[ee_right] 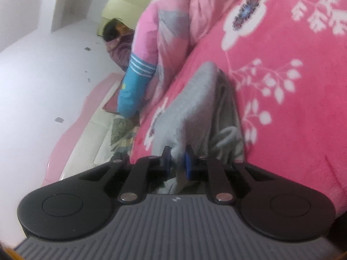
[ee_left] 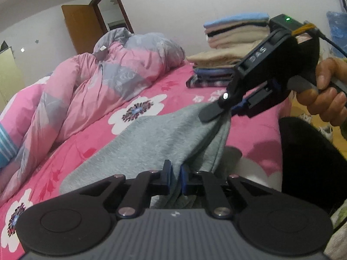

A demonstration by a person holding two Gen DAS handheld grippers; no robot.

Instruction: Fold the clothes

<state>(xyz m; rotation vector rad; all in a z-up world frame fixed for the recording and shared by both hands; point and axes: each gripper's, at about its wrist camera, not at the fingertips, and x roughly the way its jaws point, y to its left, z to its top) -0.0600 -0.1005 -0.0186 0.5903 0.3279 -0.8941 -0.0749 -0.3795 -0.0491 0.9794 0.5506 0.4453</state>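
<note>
two grippers hold one grey garment (ee_left: 151, 138) above the pink flowered bedspread (ee_left: 91, 143). taking the garment as the landmark: to its left a crumpled pink and grey quilt (ee_left: 91, 80) lies heaped on the bedspread. at the garment's near edge, the left gripper (ee_left: 175, 176) is pinched closed on the cloth, its blue pads (ee_left: 168, 173) pressed against the fabric. the garment stretches from there up to its far right corner, where the right gripper (ee_left: 223, 110) clamps it, a hand (ee_left: 327, 93) around its handle. behind that corner, stacks of folded clothes (ee_left: 229, 47) sit on the bedspread. in the right wrist view, the right gripper (ee_right: 178, 160) bites a bunched grey fold, the rest trailing onto the bedspread (ee_right: 282, 86).
</note>
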